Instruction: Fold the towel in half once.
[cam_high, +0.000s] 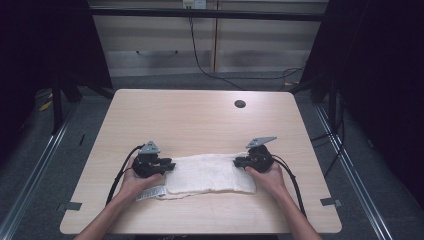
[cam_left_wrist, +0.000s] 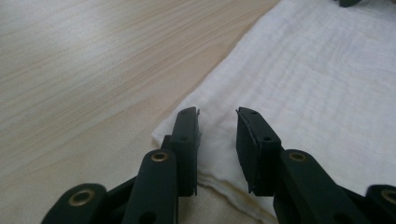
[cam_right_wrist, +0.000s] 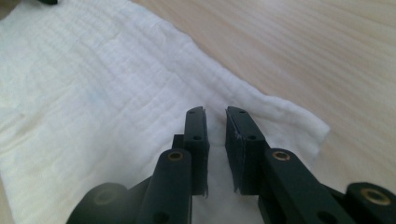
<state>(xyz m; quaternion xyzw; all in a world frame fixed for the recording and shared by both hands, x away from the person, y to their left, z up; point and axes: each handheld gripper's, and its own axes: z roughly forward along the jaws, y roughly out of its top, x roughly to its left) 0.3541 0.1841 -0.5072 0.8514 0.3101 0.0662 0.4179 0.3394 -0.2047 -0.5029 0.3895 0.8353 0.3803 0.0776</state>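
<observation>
pale table (cam_high: 200, 120), white cloth (cam_high: 207, 175) folded flat at lower centre, left gripper (cam_left_wrist: 217, 122) and right gripper (cam_right_wrist: 215, 120) over its left and right ends, jaws parted, gripping nothing.

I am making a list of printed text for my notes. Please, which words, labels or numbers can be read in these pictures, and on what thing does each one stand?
None can be read.
The tag on the white cloth by the left hand: print too small and blurred.
</observation>
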